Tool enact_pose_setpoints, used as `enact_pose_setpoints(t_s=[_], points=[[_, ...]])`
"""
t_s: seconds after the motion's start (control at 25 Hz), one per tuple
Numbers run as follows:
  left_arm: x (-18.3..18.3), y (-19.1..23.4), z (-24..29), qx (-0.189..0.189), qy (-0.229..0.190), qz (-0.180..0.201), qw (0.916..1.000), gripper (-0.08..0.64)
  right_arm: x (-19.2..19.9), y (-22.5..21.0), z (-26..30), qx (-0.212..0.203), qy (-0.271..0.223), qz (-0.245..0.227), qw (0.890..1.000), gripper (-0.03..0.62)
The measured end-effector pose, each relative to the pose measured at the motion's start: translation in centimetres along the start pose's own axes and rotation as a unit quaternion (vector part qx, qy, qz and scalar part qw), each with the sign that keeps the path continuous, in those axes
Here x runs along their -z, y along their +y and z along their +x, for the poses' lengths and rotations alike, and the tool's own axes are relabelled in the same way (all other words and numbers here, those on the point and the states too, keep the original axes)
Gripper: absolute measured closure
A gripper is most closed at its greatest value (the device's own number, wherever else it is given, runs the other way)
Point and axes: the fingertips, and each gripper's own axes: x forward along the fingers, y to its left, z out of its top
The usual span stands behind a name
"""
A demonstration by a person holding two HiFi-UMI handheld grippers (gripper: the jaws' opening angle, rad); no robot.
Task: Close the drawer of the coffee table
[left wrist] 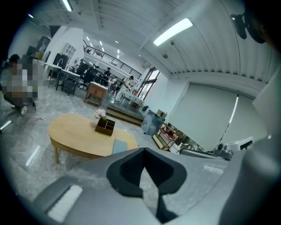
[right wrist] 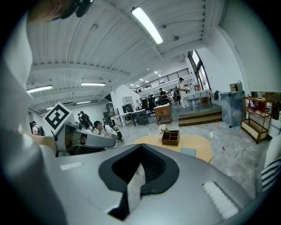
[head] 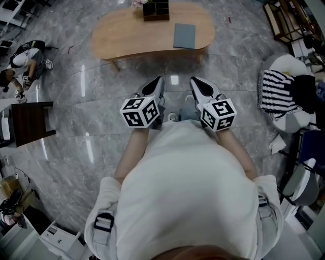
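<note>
Left gripper (head: pixel 159 81) (left wrist: pixel 144 160): lower centre of the head view, left of the pair. Jaws fully together, pads meeting along one seam, nothing between them, touching nothing. Marker cube (head: pixel 140 111) at its rear.

Right gripper (head: pixel 196 81) (right wrist: pixel 140 158): just beside the left, to its right. Jaws likewise pressed together and empty. Marker cube (head: pixel 219 114) at its rear.

Both grippers: held in front of the person's pale top, tips toward the upper frame, over bare grey floor (head: pixel 91 101).

Coffee table (head: pixel 132 35) (left wrist: pixel 74 132) (right wrist: pixel 197 145): oval, light wood, top centre of the head view, well apart from both grippers. Centre-left in the left gripper view, centre-right in the right gripper view.

Drawer: cannot be made out in any view.

On the table: dark compartmented box (head: pixel 155 10) (left wrist: pixel 105 126) (right wrist: pixel 170 137) at the far edge, with flowers (left wrist: pixel 100 114) beside it; flat grey pad (head: pixel 184 36) toward the near right.

Surroundings: dark stool (head: pixel 31 122) at left edge; striped cloth (head: pixel 274 94) at right edge.
</note>
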Motion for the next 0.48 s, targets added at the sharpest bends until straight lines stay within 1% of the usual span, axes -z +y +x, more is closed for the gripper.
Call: enact_pose_setpoints(t_s=[0.2,0.48], points=[[0.24,-0.15,0.08,-0.004,0.004,0.005,1.0,0.558,0.01,-0.44,-0.26,0.006,-0.002,0.001,1.0,0.595],[0.19,-0.12,-0.31,-0.006,-0.004,0.014,0.9999,0.56,0.02,-0.33,-0.5,0.011,-0.008,0.001,1.0,0.595]])
